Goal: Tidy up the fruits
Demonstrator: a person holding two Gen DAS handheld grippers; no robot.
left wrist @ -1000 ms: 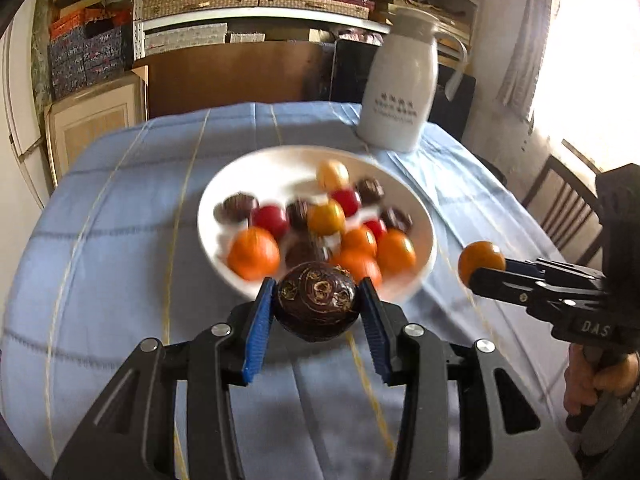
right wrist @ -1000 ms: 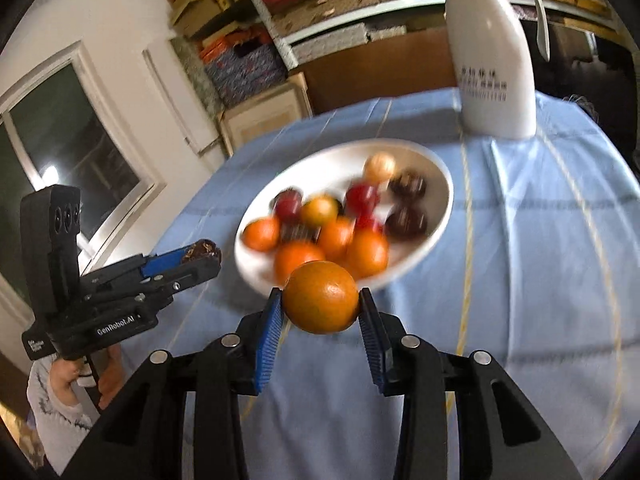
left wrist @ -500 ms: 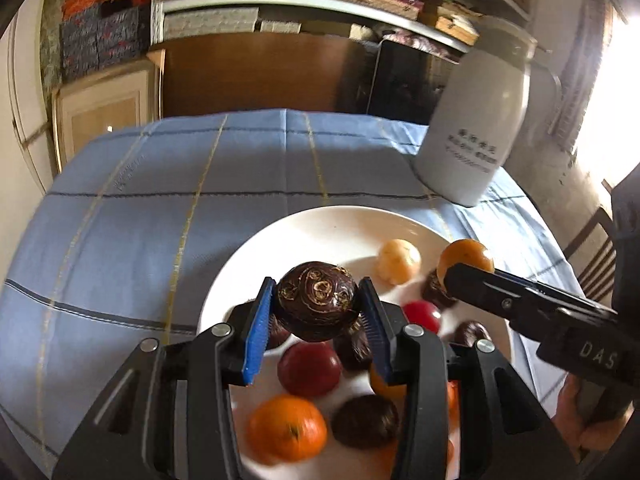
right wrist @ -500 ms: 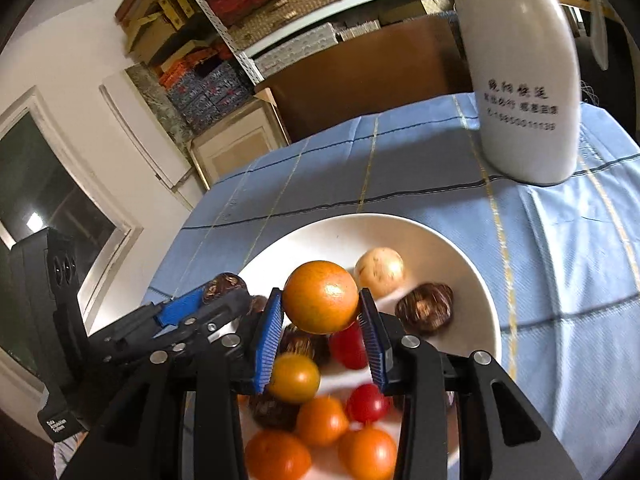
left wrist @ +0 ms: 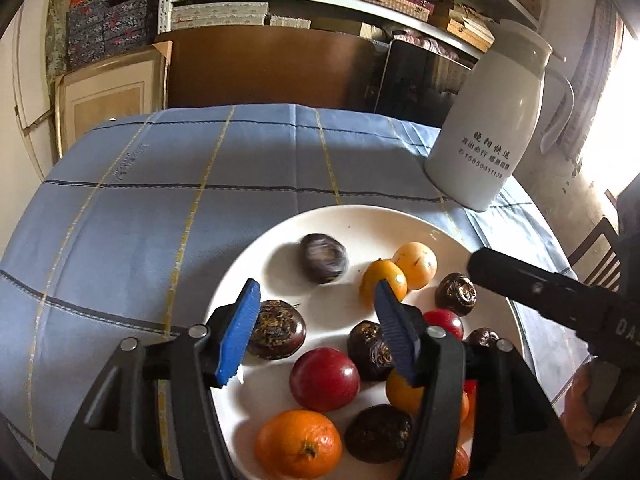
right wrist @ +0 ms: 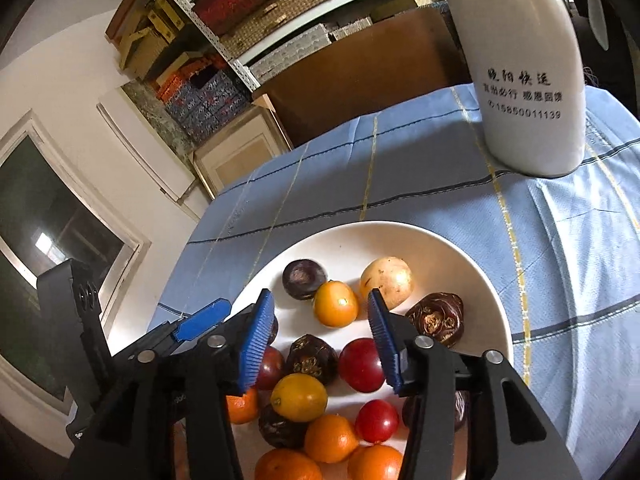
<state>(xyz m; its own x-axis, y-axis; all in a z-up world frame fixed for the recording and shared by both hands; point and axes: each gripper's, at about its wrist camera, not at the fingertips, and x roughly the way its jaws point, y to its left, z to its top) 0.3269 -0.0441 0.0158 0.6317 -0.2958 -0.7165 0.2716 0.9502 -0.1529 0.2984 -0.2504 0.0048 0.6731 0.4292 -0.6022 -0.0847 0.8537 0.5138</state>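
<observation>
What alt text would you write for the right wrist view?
The open right gripper hovers over a white plate of oranges, red fruits and dark fruits on a blue cloth. A white jug stands behind; the left gripper is alongside.

The dark round fruit (left wrist: 323,258) at the back of the white plate (left wrist: 256,264) was blurry. The left gripper (left wrist: 316,332) hid some fruit. The white jug (right wrist: 520,68) had its top cut off.
</observation>
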